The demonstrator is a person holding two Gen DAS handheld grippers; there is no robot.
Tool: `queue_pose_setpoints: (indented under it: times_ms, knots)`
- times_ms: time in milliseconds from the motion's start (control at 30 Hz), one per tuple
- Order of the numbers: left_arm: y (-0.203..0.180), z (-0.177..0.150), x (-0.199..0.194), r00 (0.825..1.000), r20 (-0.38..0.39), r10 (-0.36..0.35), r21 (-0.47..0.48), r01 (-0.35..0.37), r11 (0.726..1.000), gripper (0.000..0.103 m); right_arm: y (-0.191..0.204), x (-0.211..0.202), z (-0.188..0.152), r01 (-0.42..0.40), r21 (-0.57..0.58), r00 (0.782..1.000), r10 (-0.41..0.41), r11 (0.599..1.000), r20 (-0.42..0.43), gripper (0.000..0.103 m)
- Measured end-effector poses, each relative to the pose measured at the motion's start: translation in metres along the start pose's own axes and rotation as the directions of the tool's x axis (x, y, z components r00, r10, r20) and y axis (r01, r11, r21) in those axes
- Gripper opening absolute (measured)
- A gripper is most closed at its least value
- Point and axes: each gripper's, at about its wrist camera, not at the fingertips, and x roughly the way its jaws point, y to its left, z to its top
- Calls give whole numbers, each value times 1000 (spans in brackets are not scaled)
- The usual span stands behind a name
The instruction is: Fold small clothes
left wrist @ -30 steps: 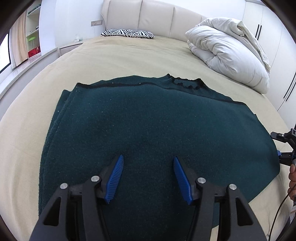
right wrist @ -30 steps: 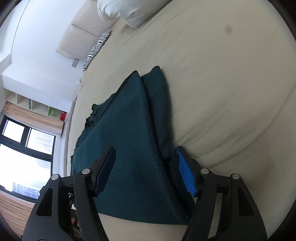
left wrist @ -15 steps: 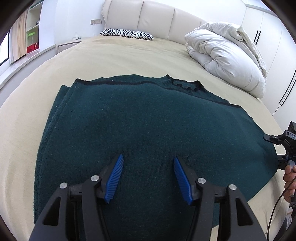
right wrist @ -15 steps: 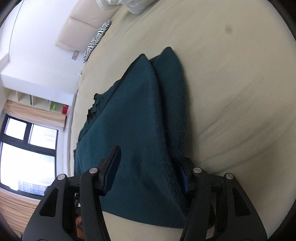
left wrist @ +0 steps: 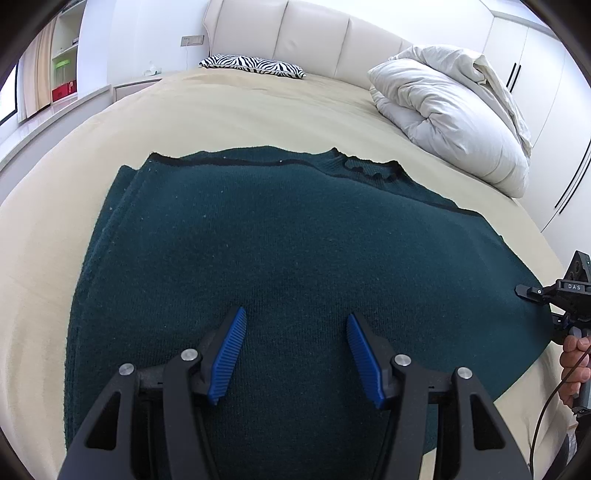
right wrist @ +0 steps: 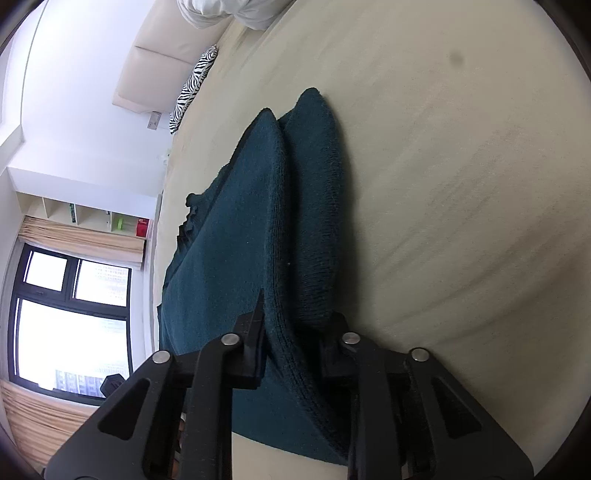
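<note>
A dark teal knitted sweater (left wrist: 280, 236) lies spread flat on the beige bed (left wrist: 229, 110), collar at the far side, its left edge folded over. My left gripper (left wrist: 293, 354) is open, its blue pads just above the sweater's near middle. My right gripper (right wrist: 297, 325) is shut on the sweater's thick side edge (right wrist: 295, 206), the knit bunched between the jaws. In the left wrist view the right gripper (left wrist: 554, 295) sits at the sweater's right edge.
A white crumpled duvet (left wrist: 450, 110) lies at the far right of the bed. A zebra-print pillow (left wrist: 255, 65) rests by the cream headboard (left wrist: 303, 33). Shelves and a window (right wrist: 70, 314) line the left wall. White wardrobe doors (left wrist: 546, 74) stand at right.
My right gripper closed its jaws onto the sweater's side edge. My left gripper stayed open and moved slightly forward over the sweater.
</note>
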Motion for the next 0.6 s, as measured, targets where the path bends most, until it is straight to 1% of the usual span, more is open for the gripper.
queue_pose_setpoints:
  times_ms: [133,200,333,400,467,500,533,600]
  knots:
    - [2,1,0,1000,-2,-16,-12,16,1000,59,7,-2,-2,45,-23,999,-45,999,26,14]
    - [5,1,0,999,-3,-34,-27,33,999,59,16,-2,-4,88,-40,995,-86,995,45,13]
    - [12,4,0,996,-4,-85,-72,85,994,59,46,-6,-8,200,-119,977,-189,973,99,12]
    - [16,6,0,994,-7,-111,-95,110,989,59,69,-7,-11,253,-170,964,-232,952,131,12]
    - [23,11,-3,989,-10,-148,-140,145,980,58,101,-4,-16,307,-239,947,-272,921,169,12]
    - [29,14,-6,986,-8,-169,-180,164,970,52,123,1,-21,340,-287,936,-294,896,191,12]
    - [38,17,-10,980,2,-199,-236,194,952,46,145,7,-27,366,-339,928,-310,867,208,12]
    - [54,21,-17,969,45,-242,-319,243,916,46,188,23,-48,399,-469,916,-325,788,233,12]
